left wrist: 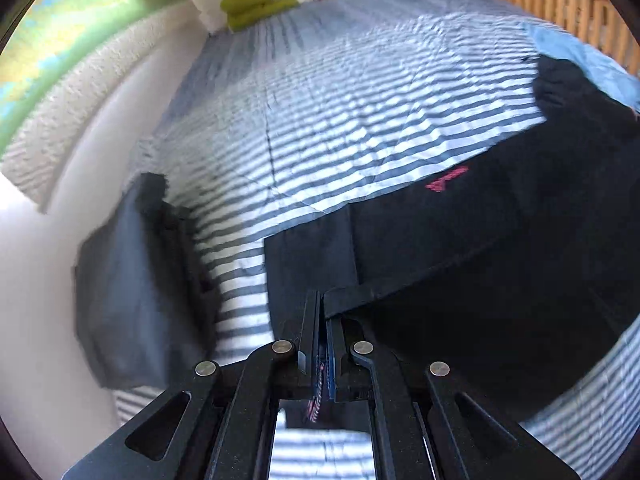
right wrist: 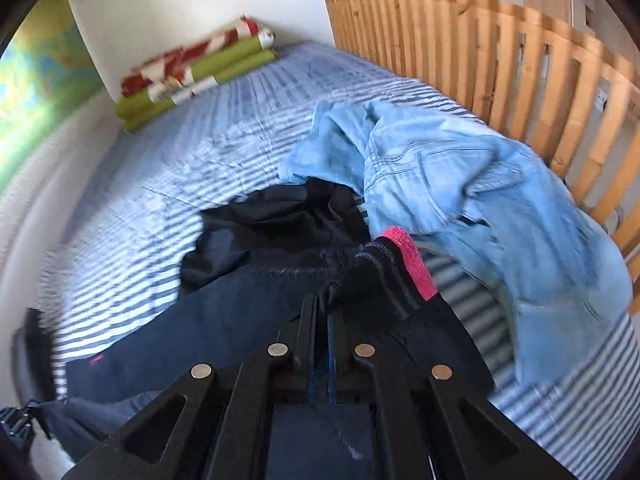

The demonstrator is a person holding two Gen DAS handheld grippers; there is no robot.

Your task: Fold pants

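Note:
Black pants (left wrist: 460, 248) with a small red logo (left wrist: 446, 179) lie across the striped bed. In the left wrist view, my left gripper (left wrist: 323, 307) is shut on a corner of the pants' edge, and the cloth stretches away to the right. In the right wrist view, my right gripper (right wrist: 322, 306) is shut on bunched black cloth beside the pink-trimmed waistband (right wrist: 408, 264). The rest of the black pants (right wrist: 224, 312) trails to the lower left.
Crumpled light blue jeans (right wrist: 480, 200) lie to the right, against a wooden slatted rail (right wrist: 500, 64). A folded green and red blanket (right wrist: 192, 76) sits at the far end of the striped sheet (left wrist: 340, 100). A dark grey folded garment (left wrist: 132, 288) lies by the white wall.

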